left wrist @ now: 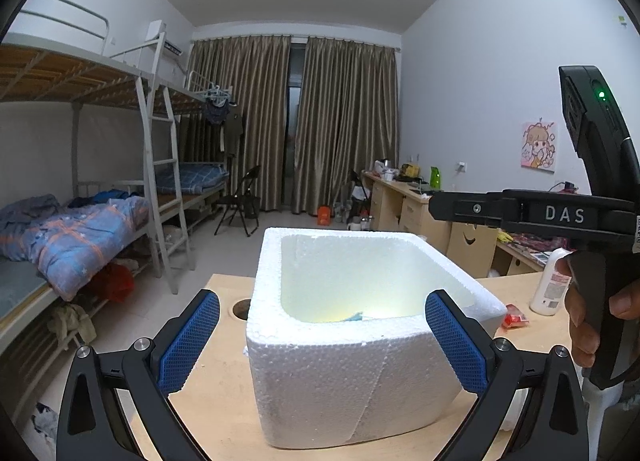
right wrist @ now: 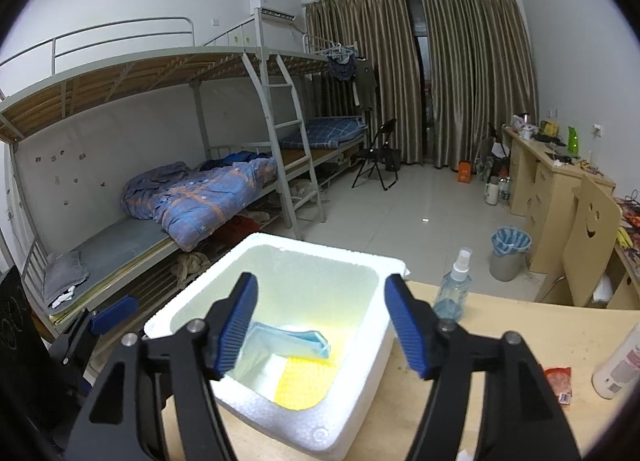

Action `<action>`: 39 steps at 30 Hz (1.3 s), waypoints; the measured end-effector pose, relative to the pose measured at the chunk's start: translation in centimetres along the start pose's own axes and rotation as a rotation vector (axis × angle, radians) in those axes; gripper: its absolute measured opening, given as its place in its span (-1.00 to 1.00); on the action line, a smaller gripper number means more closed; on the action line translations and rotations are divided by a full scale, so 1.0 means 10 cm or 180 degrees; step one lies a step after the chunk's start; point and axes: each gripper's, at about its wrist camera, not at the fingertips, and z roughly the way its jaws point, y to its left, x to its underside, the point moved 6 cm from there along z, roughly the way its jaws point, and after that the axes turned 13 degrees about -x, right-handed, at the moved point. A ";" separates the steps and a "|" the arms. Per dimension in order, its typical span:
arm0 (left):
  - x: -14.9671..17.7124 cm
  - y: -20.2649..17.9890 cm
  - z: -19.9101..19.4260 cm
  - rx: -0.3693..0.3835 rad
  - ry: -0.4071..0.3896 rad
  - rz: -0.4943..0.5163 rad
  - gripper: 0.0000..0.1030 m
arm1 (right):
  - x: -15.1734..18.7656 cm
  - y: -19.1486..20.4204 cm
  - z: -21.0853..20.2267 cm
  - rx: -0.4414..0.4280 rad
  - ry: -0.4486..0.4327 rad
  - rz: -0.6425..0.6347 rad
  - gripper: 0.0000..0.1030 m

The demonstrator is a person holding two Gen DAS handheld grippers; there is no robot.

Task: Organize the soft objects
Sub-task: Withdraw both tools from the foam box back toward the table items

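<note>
Blue-padded jaws of our right gripper (right wrist: pixel 320 325) stand apart with nothing between them, poised over the white foam box (right wrist: pixel 360 377). Below and slightly left of them lies the blue face mask (right wrist: pixel 288 343), resting on a yellow sponge cloth (right wrist: pixel 302 383) on the box floor, its long axis running left to right across the view. Our left gripper (left wrist: pixel 322 341) is also spread, straddling the box's near wall without pressing it. We judge the right hand nearer the mask. Beside the box on the wooden table (right wrist: pixel 500 341) stand a spray bottle (right wrist: pixel 454 291) and a red packet (right wrist: pixel 558 379).
</note>
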 end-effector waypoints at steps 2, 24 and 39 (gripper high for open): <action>0.00 0.00 -0.01 -0.0011 -0.0009 0.0014 0.99 | 0.01 -0.01 0.00 0.0023 0.0014 0.0016 0.50; -0.03 -0.20 -0.25 0.0033 -0.0068 0.0249 0.99 | 0.04 0.09 -0.57 0.0288 -0.0162 -0.0046 1.00; -0.10 -0.45 -1.01 0.0142 -0.0173 0.0159 0.99 | 0.22 0.29 -1.21 0.0244 -0.0395 -0.0053 1.00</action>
